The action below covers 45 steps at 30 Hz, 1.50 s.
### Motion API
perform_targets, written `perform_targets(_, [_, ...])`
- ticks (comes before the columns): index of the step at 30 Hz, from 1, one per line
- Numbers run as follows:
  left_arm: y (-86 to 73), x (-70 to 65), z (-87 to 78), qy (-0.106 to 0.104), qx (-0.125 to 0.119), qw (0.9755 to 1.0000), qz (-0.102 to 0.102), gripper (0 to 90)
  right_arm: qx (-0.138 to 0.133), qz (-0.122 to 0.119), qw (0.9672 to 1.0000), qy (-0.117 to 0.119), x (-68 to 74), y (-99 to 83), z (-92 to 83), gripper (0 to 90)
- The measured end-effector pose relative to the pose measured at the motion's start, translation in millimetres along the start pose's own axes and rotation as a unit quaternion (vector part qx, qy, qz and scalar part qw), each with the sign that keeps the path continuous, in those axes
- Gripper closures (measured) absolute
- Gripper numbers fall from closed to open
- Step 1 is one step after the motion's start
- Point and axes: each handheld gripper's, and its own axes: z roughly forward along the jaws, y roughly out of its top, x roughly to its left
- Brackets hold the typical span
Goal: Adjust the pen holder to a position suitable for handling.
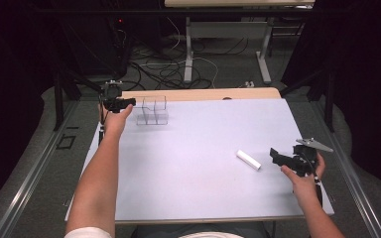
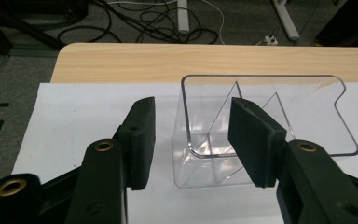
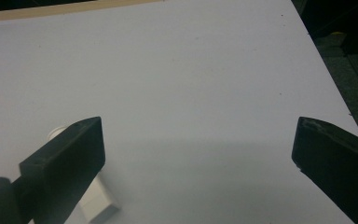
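A: What is seen nearest the person's side of the table (image 1: 188, 198)?

B: The right gripper (image 1: 278, 157) is held low over the white sheet at the near right, and its jaws are spread wide with nothing between them. In the right gripper view its left jaw is seen partly in front of a white cylinder (image 3: 93, 200), which is lying on the sheet just beside that jaw; no contact can be made out. In the high view the white cylinder (image 1: 248, 159) is found lying at a slant, just to the left of the gripper's tips.

A: And farther out?

B: The left gripper (image 1: 129, 102) is held at the far left corner of the sheet, level with a clear plastic container (image 1: 153, 111) that is divided into compartments. The container is stood on the sheet close to the bare wooden edge of the table.

A: How are the left jaws placed?

B: In the left gripper view the near left corner of the clear plastic container (image 2: 261, 116) is seen between the two pads. The pads are set apart, and the left pad is clear of the wall. Whether the right pad is touching the container cannot be told.
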Motion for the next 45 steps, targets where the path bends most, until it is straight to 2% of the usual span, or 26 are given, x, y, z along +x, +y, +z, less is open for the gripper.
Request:
perform_targets(5, [-2.1, 3.0, 5.9, 0.003, 0.012, 0.9999, -0.008, 55.7, 0.004, 0.001, 1.0000, -0.002, -1.9, -1.4, -2.2, 2.6])
perform_targets(22, [-4.8, 2.1, 15.5, 0.011, 0.028, 0.9995, -0.009, 63.1, 0.005, 0.000, 1.0000, 0.003, -2.7, -1.4, -2.1, 3.2])
perform_targets(24, [-5.0, 2.0, 15.6, 0.014, 0.029, 0.9995, -0.007, 65.2, 0.007, 0.001, 1.0000, 0.003, -2.8, -1.3, -2.3, 3.3])
perform_targets(30, [-6.7, 4.2, 15.8, 0.011, 0.053, 0.9985, -0.001, 69.7, 0.005, -0.001, 1.0000, 0.007, -2.4, -2.4, -0.6, 3.5])
perform_targets(35, [-7.1, -0.9, 16.4, 0.002, 0.058, 0.9983, -0.007, 85.2, 0.006, 0.001, 1.0000, 0.007, -1.0, -2.5, -0.3, 3.5])
perform_targets(37, [-6.7, -1.9, 16.0, 0.007, 0.061, 0.9981, -0.001, 86.3, 0.007, 0.001, 1.0000, 0.007, -1.0, -2.6, -0.2, 3.5])
perform_targets(39, [-6.1, -2.9, 15.8, 0.009, 0.063, 0.9979, -0.011, 87.8, 0.008, 0.002, 0.9999, 0.007, -1.2, -2.6, -0.2, 3.7])
perform_targets(42, [-6.4, -4.7, 15.6, 0.016, 0.064, 0.9978, -0.004, 88.6, 0.014, -0.001, 0.9999, 0.007, -2.4, -2.4, -1.0, 4.0])
perform_targets(45, [-7.0, -5.9, 15.2, 0.020, 0.062, 0.9979, -0.007, 88.7, 0.008, -0.001, 0.9999, 0.009, -2.8, -3.1, 1.1, 4.2])
